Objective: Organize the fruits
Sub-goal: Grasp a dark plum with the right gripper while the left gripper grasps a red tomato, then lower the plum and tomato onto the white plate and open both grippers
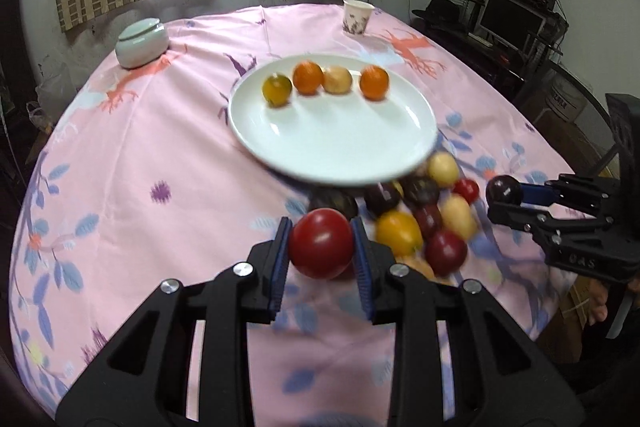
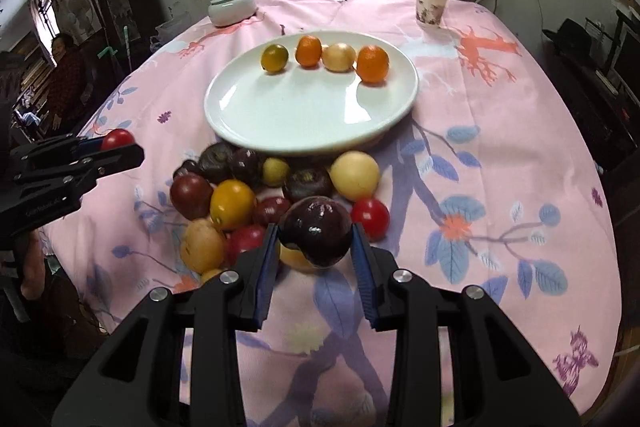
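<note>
A round red fruit (image 1: 321, 243) is pinched between the blue-padded fingers (image 1: 280, 267) of the left gripper (image 1: 322, 251) and is held just above the pink flowered tabletop (image 1: 160, 155). In the right wrist view the same red fruit (image 2: 117, 139) is seen at the tip of the left gripper (image 2: 116, 151), off to the left of the pile.

A dark purple fruit (image 2: 316, 231) is pinched between the fingers (image 2: 362, 259) of the right gripper (image 2: 316, 247). It is held over the near edge of the fruit pile (image 2: 256, 195). In the left wrist view this dark fruit (image 1: 504, 190) is seen at the tip of the right gripper (image 1: 508, 203), to the right of the pile.

The pile is made of red, dark purple, yellow and pale fruits lying close together on the tabletop, just in front of a white plate (image 2: 280, 123). Four fruits are lined up in a row at the back of the plate: a yellow-green one (image 2: 274, 58), an orange one (image 2: 308, 51), a pale one (image 2: 338, 57) and another orange one (image 2: 372, 64).

A pale lidded pot (image 2: 232, 7) and a paper cup (image 2: 430, 5) are seen at the far side of the tabletop.
</note>
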Demonstrator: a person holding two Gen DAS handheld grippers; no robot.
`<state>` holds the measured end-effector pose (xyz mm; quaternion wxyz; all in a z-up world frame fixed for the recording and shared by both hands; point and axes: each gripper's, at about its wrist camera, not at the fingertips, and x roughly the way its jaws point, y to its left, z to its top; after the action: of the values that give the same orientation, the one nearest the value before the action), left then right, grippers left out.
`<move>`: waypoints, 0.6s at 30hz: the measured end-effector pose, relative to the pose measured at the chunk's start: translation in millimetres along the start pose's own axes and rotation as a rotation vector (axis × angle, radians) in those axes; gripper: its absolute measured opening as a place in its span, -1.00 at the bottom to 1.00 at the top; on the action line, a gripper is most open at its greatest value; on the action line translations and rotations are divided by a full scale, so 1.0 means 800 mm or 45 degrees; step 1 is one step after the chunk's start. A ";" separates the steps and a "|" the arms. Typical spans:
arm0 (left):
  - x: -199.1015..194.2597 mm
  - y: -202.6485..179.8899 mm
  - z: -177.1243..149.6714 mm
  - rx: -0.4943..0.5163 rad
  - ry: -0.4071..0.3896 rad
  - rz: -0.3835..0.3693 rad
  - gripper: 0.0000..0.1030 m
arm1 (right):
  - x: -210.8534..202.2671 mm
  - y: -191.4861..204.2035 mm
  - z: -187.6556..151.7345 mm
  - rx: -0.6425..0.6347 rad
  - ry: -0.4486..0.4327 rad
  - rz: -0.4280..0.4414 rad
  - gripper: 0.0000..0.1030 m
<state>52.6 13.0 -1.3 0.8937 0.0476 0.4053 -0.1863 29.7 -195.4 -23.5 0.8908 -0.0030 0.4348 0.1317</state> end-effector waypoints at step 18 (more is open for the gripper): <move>0.156 0.071 0.147 -0.123 0.127 0.032 -0.42 | 0.181 0.010 0.193 -0.191 0.140 -0.013 -0.30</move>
<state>232.4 1.3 -19.3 0.8759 0.0187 0.4573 -0.1529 232.4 -135.6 -38.8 0.8635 -0.0790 0.4721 0.1590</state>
